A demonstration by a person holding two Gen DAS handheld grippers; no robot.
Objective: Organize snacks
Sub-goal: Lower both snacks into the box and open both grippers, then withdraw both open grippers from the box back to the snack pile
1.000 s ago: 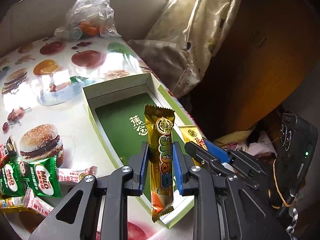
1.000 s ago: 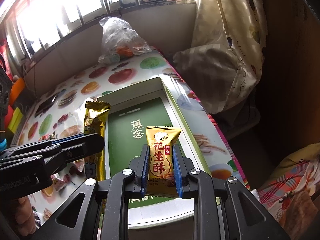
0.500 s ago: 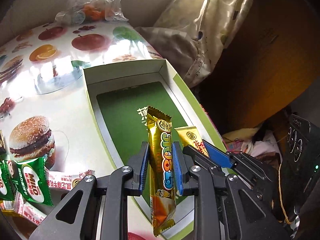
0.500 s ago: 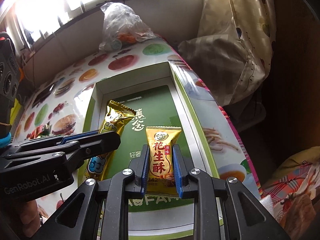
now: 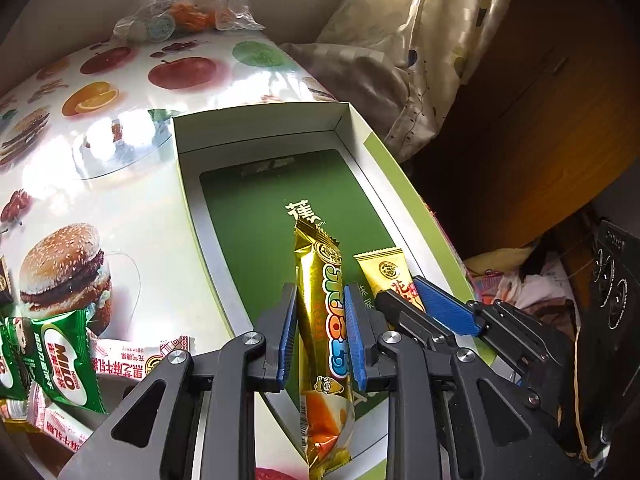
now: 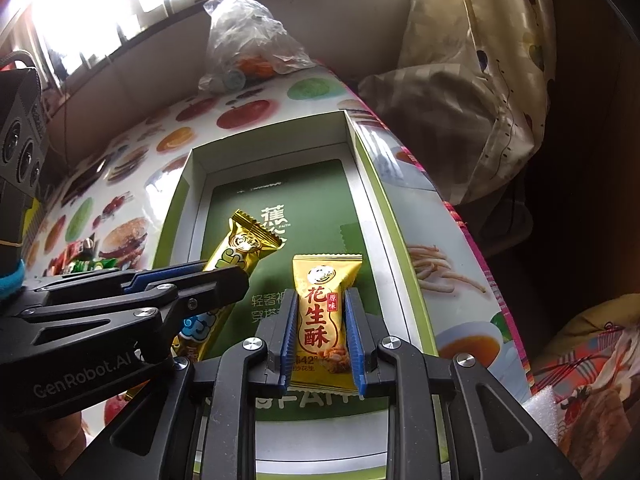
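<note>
My left gripper [image 5: 321,334] is shut on a long gold snack bar [image 5: 322,320], held lengthwise over the near end of the open green box [image 5: 260,216]. In the right wrist view that left gripper [image 6: 224,280] comes in from the left with the gold bar [image 6: 244,248]. My right gripper [image 6: 322,338] is shut on a yellow peanut-candy packet [image 6: 322,320], just right of the bar and low over the box [image 6: 280,188] floor. In the left wrist view the right gripper [image 5: 416,294] and its yellow packet [image 5: 386,272] show beside the bar.
Loose snacks lie on the fruit-print tablecloth [image 5: 120,184] left of the box: green Milo packets [image 5: 60,360] and white-red wrappers [image 5: 128,360]. A clear plastic bag [image 6: 248,44] sits at the table's far end. Bedding [image 6: 460,92] hangs past the right edge.
Both grippers have sunk toward the box with their snacks still held. The box now looks larger and nearer, and the gold bar and yellow packet hang inside its walls.
</note>
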